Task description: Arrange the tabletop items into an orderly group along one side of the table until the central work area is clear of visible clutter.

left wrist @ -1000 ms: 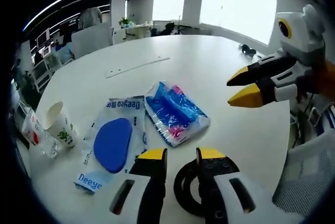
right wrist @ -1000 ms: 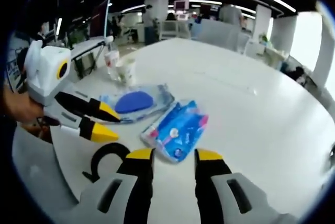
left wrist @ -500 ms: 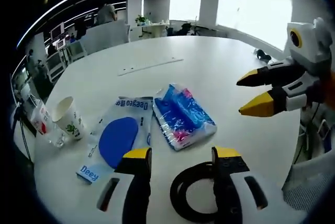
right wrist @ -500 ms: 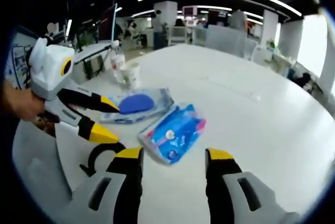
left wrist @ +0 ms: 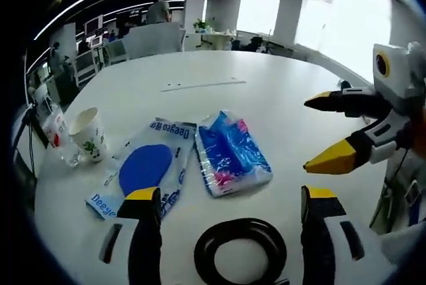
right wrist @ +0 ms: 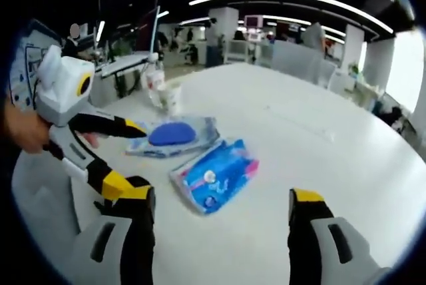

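My left gripper point(left wrist: 231, 195) is open wide above a black ring point(left wrist: 239, 258) that lies on the white table point(left wrist: 266, 98) between its jaws. Just beyond lie a blue tissue pack point(left wrist: 229, 155) and a clear Deeyeo pack with a blue oval point(left wrist: 143, 168), side by side. The right gripper point(left wrist: 318, 133) comes in from the right, open and empty. In the right gripper view its own jaws point(right wrist: 221, 195) stand far apart over the table, near the tissue pack point(right wrist: 213, 175). The Deeyeo pack point(right wrist: 174, 135) lies behind it. The left gripper point(right wrist: 125, 155) is open at the left, held by a hand point(right wrist: 23, 128).
A paper cup point(left wrist: 88, 134) and a red-labelled item point(left wrist: 54, 125) stand near the left table edge. A thin pale strip point(left wrist: 203, 85) lies farther across the table. In the right gripper view the cup point(right wrist: 170, 97) and a bottle point(right wrist: 154, 78) stand behind the packs. Office desks lie beyond.
Both grippers have opened much wider over the last second. The left view has pulled back a little, so the black ring now lies fully between its jaws. The packs have not moved.
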Demonstrator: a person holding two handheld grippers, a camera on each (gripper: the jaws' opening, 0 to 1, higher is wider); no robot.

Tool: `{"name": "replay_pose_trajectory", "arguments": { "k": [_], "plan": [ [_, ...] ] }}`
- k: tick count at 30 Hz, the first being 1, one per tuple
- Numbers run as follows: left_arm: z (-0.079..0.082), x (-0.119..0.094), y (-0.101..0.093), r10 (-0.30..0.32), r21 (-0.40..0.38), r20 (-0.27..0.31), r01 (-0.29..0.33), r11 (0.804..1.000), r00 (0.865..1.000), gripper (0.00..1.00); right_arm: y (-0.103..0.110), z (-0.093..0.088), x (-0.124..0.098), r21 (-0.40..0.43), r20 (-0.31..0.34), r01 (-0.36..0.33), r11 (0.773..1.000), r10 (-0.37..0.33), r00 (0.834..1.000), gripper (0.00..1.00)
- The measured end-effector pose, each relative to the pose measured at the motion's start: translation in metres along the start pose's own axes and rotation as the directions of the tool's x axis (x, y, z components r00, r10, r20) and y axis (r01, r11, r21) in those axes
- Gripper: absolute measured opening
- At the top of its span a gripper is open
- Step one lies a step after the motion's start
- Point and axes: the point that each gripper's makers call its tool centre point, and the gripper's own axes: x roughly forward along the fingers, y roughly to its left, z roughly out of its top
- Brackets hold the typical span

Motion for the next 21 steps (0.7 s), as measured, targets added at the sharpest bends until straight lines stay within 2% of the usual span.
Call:
{"name": "replay_pose_trajectory", "arguments": {
  "k": [4, 10, 21],
  "plan": [
    [-0.003, 0.001, 0.001, 0.028, -0.030, -0.006, -0.029, 0.999, 1.000, 0.90, -0.001, -0.001, 0.001, -0.004, 0.003, -0.021, 1.000, 0.021, 1.000, 0.84],
    [0.001, 0.002, -0.002, 0.050, -0.048, 0.001, -0.050, 0.998, 0.999, 0.90, -0.008, 0.000, -0.001, -0.012, 0.015, -0.036, 0.999, 0.036, 0.999, 0.84],
    [0.006, 0.008, -0.009, 0.079, -0.086, 0.007, -0.078, 0.993, 0.997, 0.85, -0.028, -0.004, -0.004, -0.031, 0.014, -0.049, 0.998, 0.050, 0.999, 0.77]
  ]
}}
